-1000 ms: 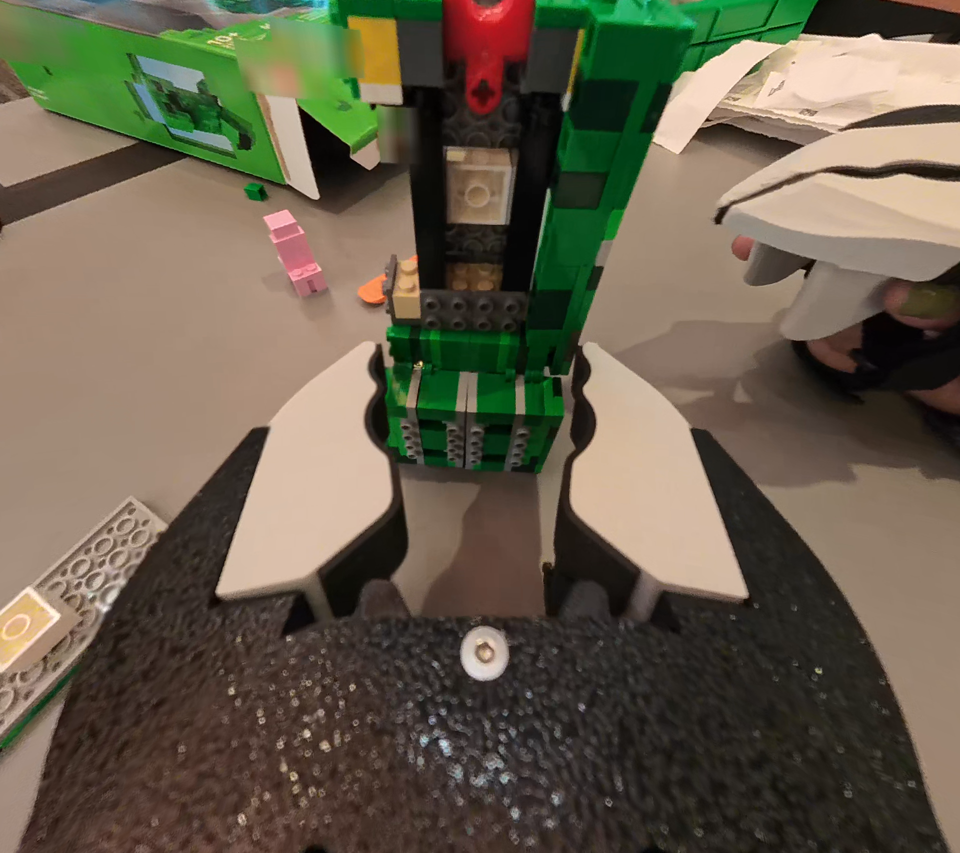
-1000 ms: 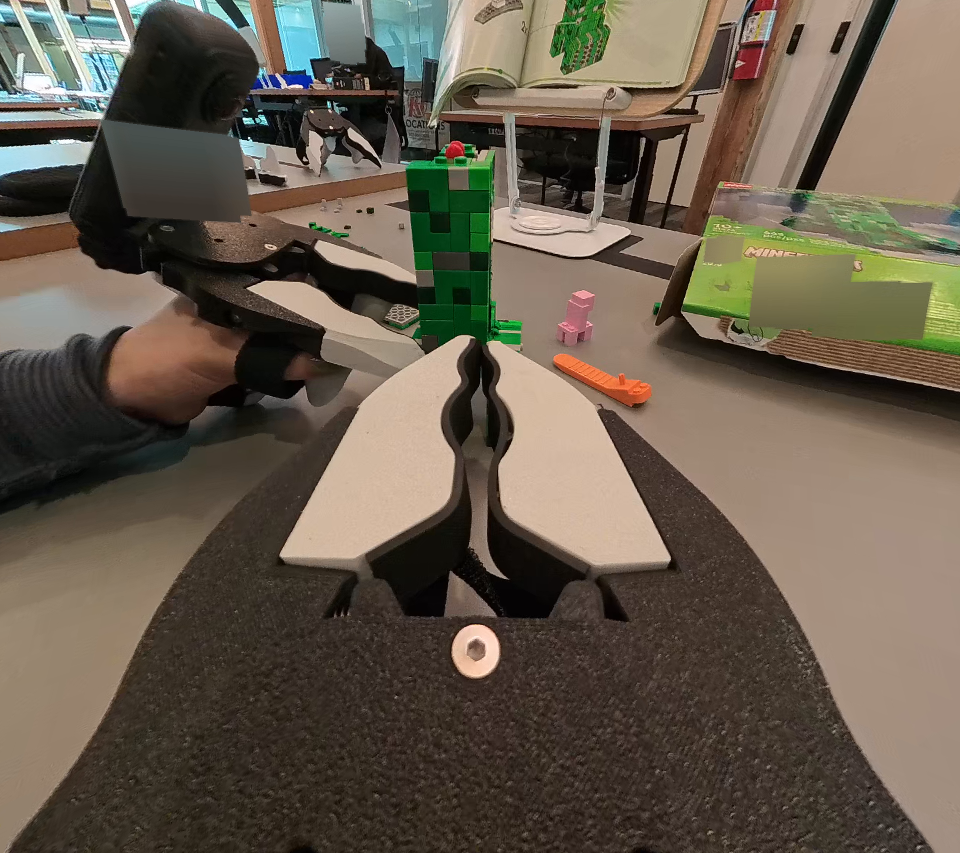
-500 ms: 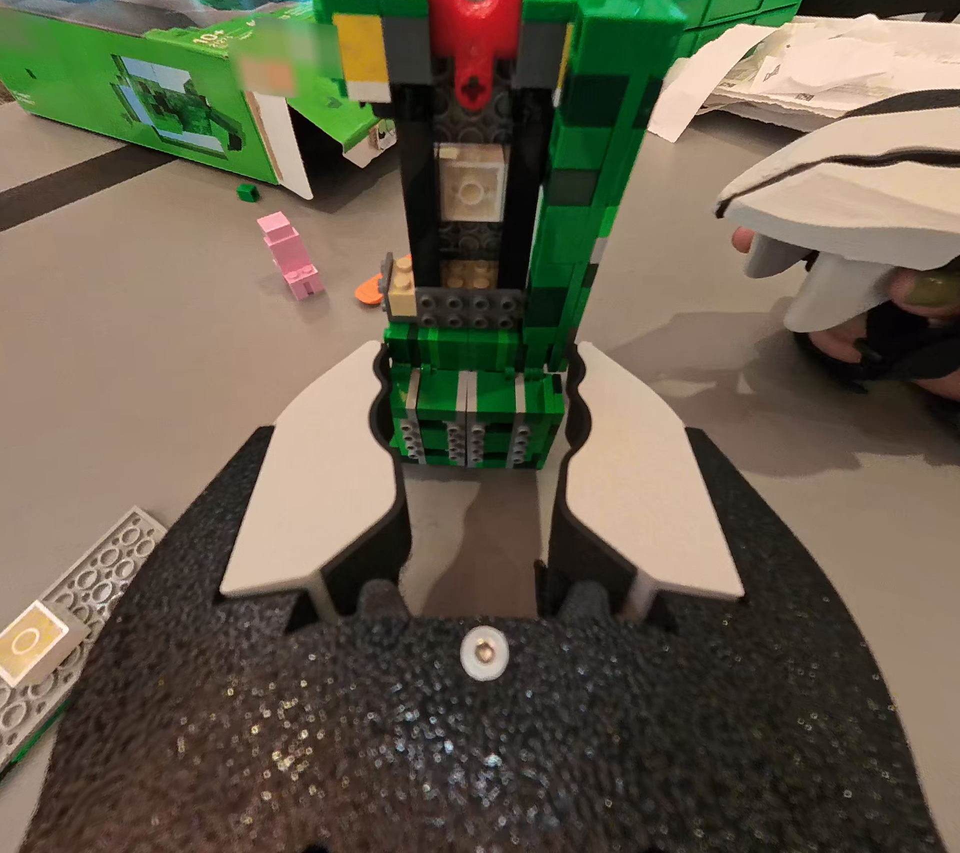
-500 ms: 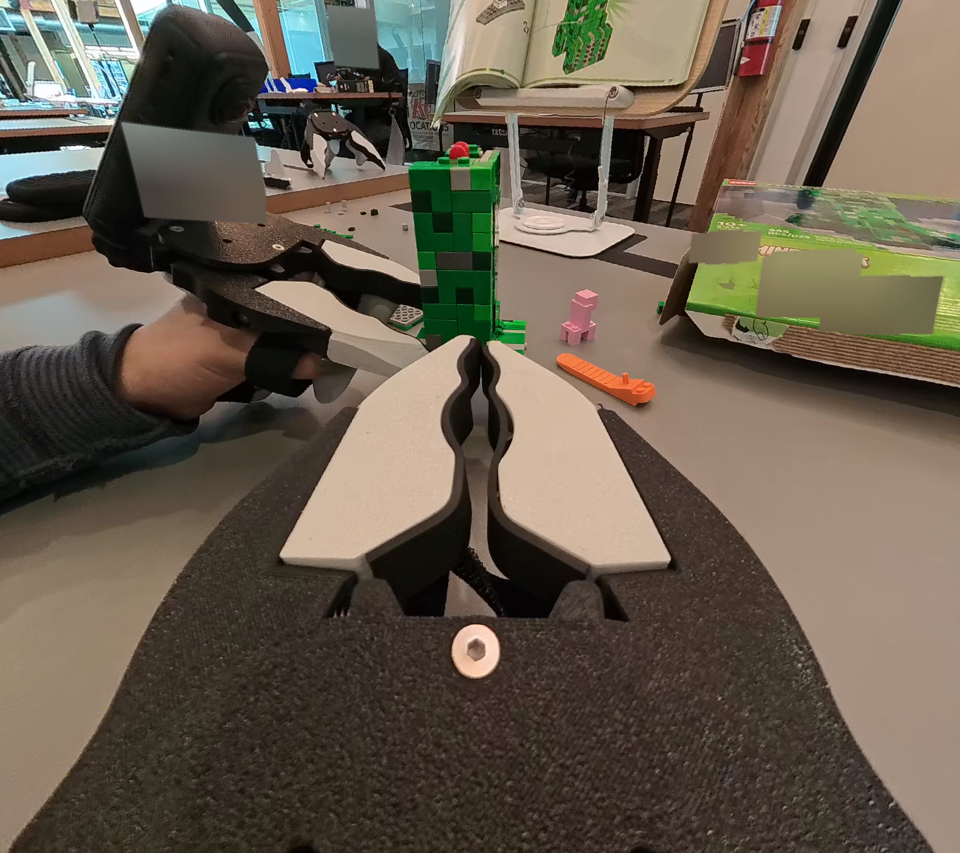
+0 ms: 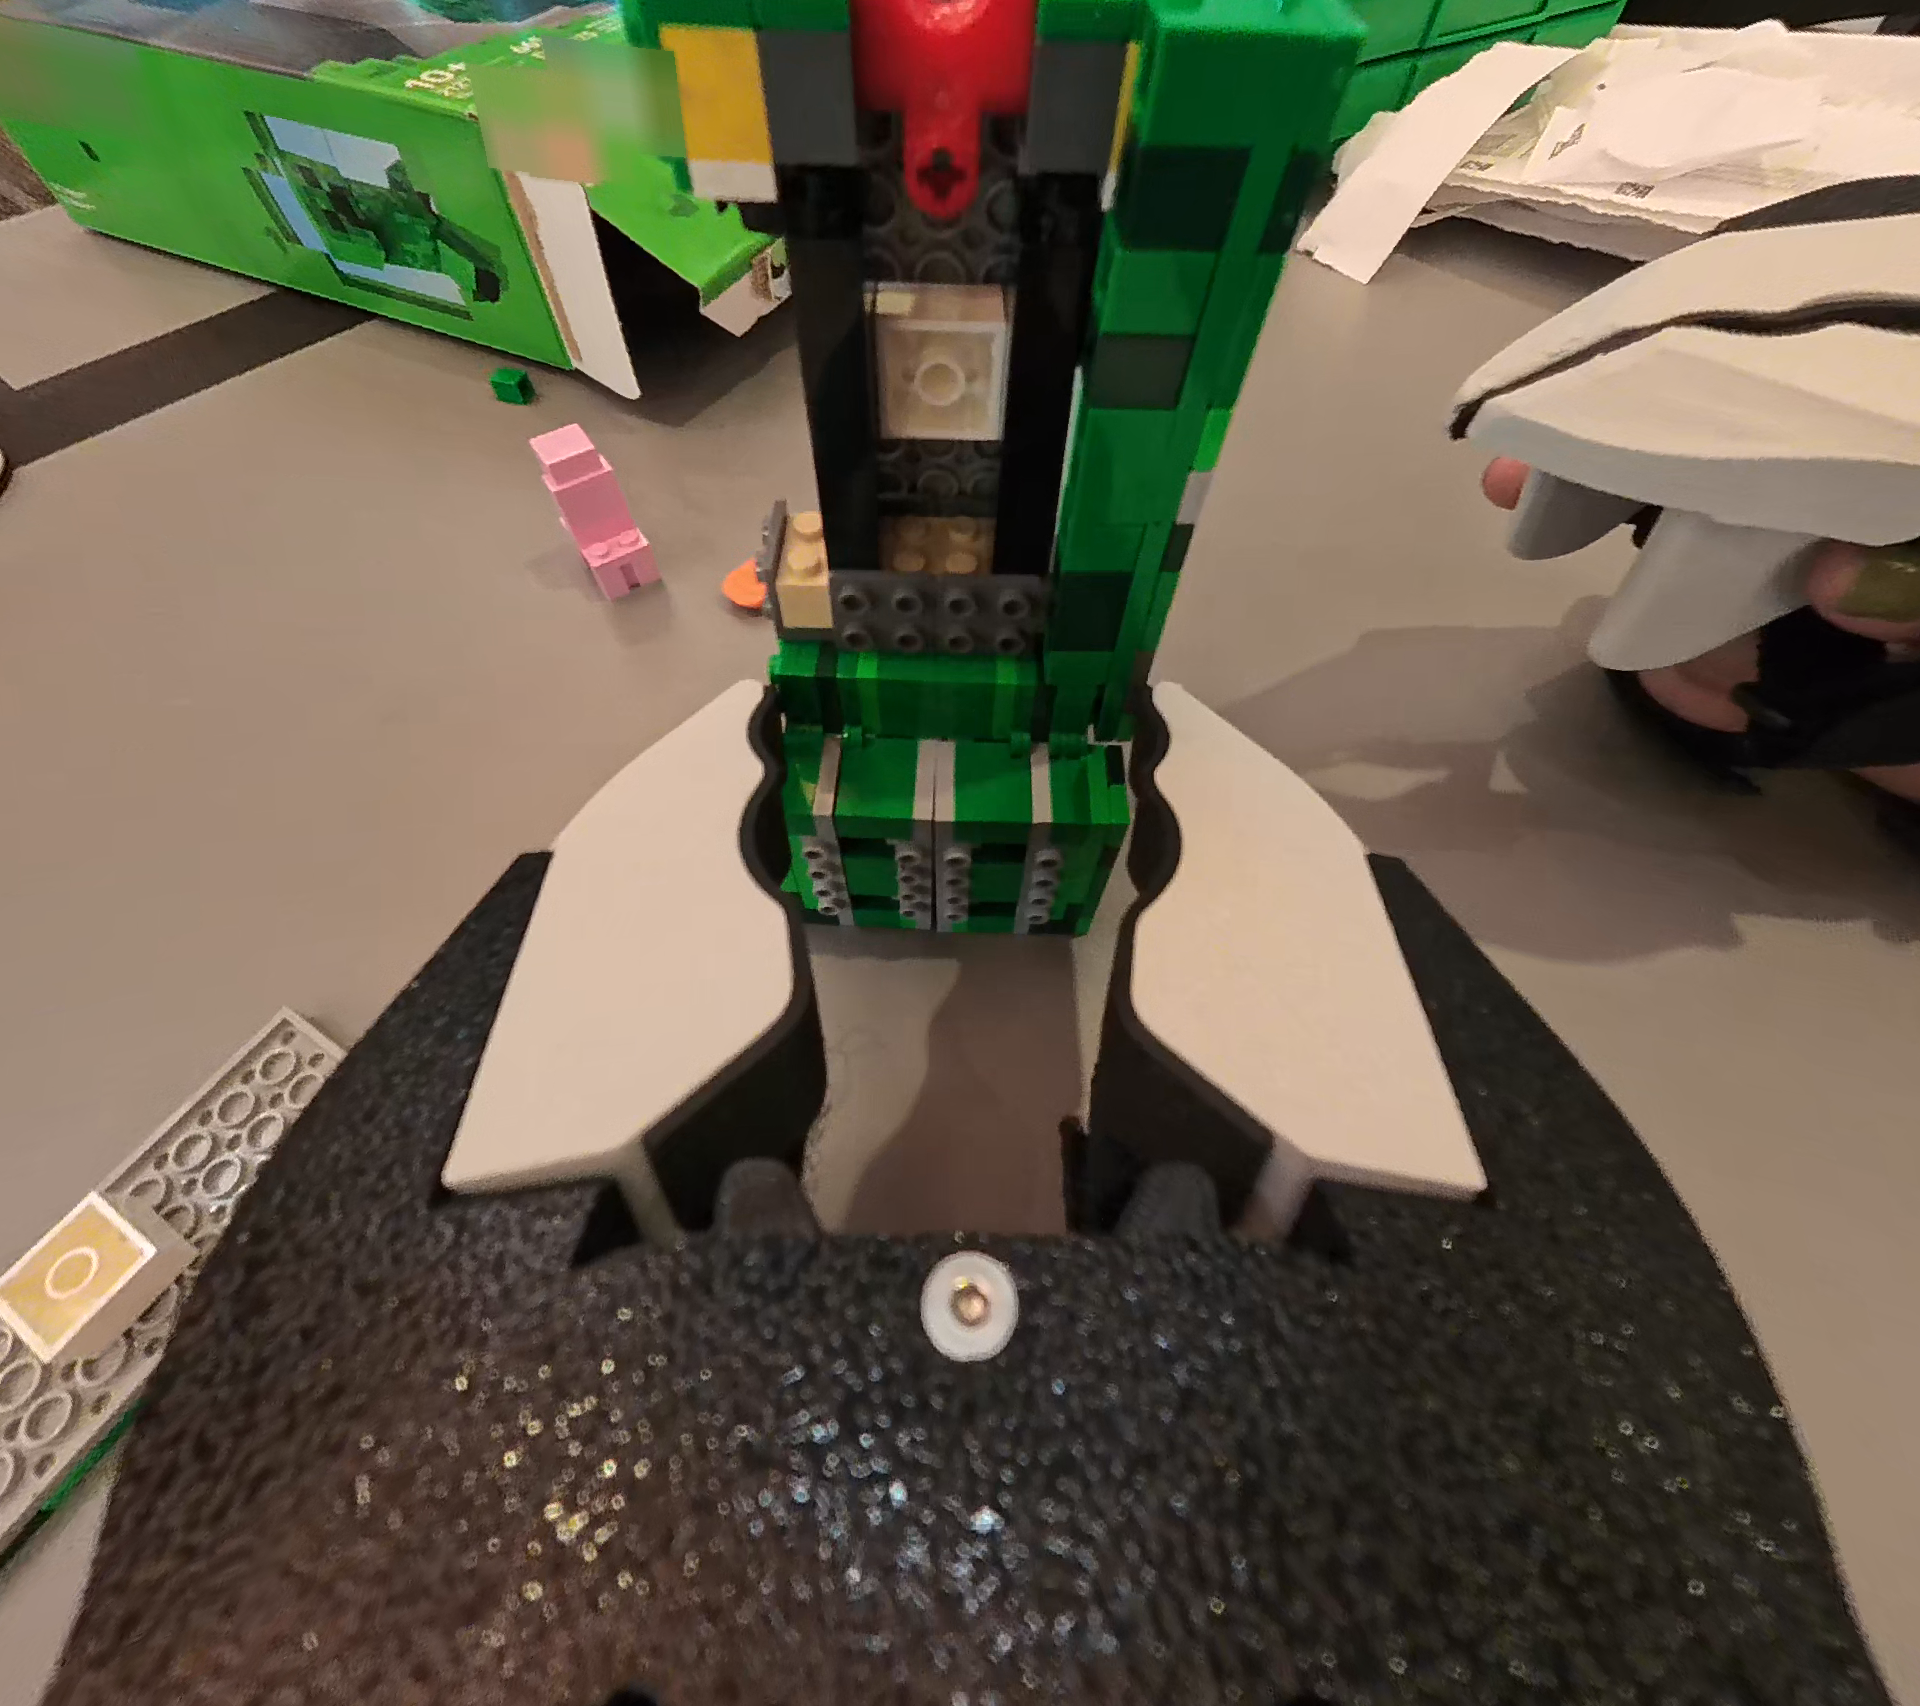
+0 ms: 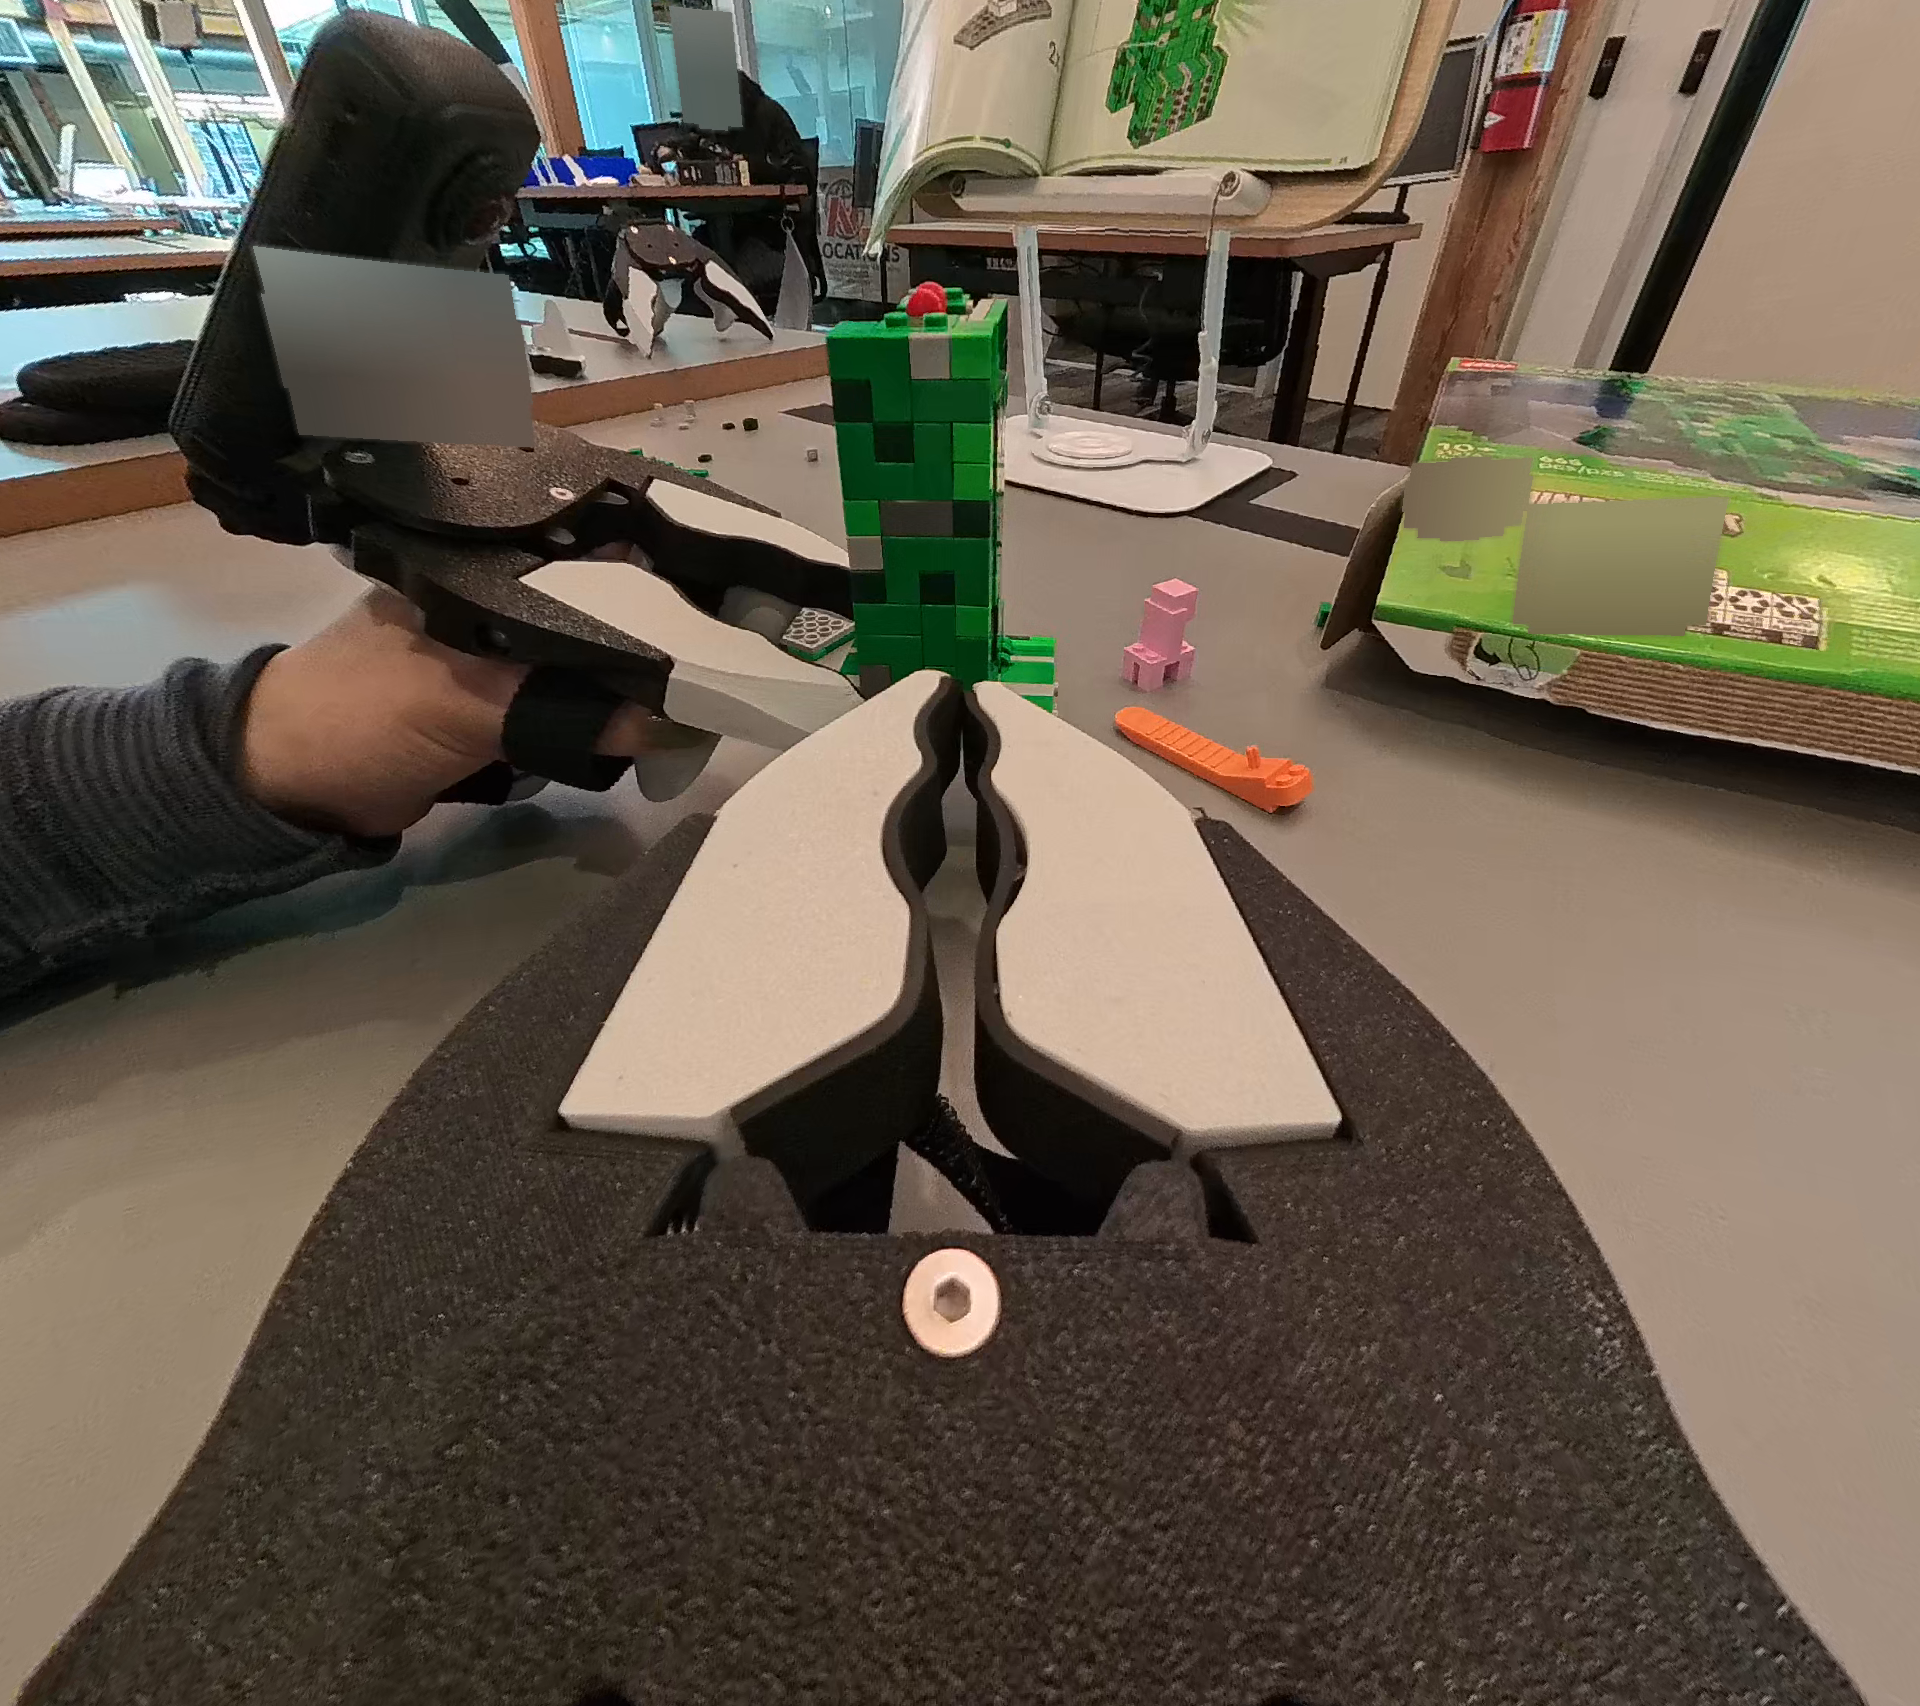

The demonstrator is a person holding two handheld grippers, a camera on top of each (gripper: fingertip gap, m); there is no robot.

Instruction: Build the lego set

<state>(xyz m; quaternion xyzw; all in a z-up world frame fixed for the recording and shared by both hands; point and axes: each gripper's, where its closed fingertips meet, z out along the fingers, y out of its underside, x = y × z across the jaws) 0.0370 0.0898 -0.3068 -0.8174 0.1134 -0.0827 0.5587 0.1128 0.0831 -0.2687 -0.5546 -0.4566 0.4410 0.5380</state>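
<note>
So the left tongs (image 5: 951, 783) are clamped on the feet of the tall green brick-built figure (image 5: 966, 409), standing upright on the grey counter (image 5: 260, 721). Right tongs (image 6: 961, 700) are closed, nothing in them, just beside it. Small pink brick pig (image 6: 1162, 633) and flat orange plastic brick separator (image 6: 1210, 757) nearby.

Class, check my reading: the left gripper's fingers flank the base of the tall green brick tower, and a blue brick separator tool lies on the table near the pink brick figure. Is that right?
One slip: the brick separator tool is orange, not blue, as the right wrist view shows. It does lie near the pink brick figure, and the left gripper does flank the green brick tower's base.
</note>
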